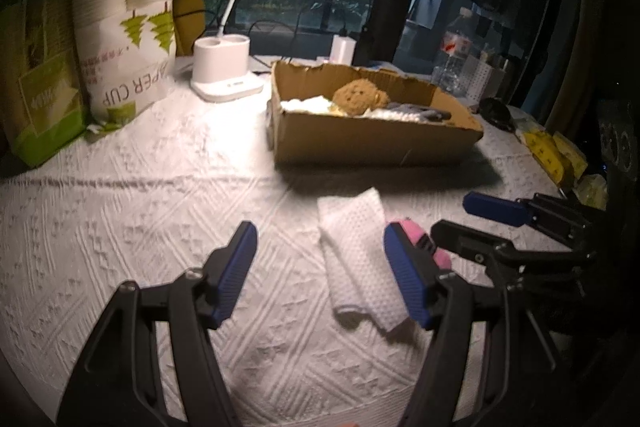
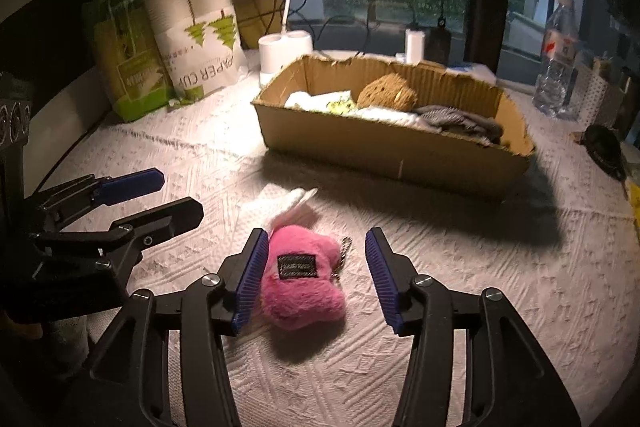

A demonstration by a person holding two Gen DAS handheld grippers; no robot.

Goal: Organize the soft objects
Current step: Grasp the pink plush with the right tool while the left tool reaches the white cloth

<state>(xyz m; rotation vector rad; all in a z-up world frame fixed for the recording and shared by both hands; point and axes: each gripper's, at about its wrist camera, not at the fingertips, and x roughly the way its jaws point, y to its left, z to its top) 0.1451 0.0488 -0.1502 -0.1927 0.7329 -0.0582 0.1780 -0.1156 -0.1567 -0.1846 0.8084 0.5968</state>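
Left wrist view first: at far left we see packs of paper cups point(image 1: 128, 39) standing on the white textured tablecloth point(image 1: 140, 227), then a lit desk lamp point(image 1: 226, 75), and further right a cardboard box point(image 1: 372, 139) already holding a brown plush point(image 1: 360, 97) and some cloths. In front of the box a folded white cloth point(image 1: 356, 259) lies flat, between the spread, empty jaws of our left gripper point(image 1: 320, 273), closer to the right jaw; no pad presses on it. Right wrist view next: the left gripper shows at the left edge, and in the middle a pink plush toy point(image 2: 302, 283) with a dark label and a small keychain point(image 2: 344, 255) rests on the tablecloth, just in front of the white cloth. Our right gripper point(image 2: 316, 279) straddles it with released jaws; the left pad looks to be touching or just beside the fur, the right pad stands apart. We judge that both hands are lined up for a pick. The next move calls for lowering a little, closing gently on the soft bodies, then carrying each to the box beyond.
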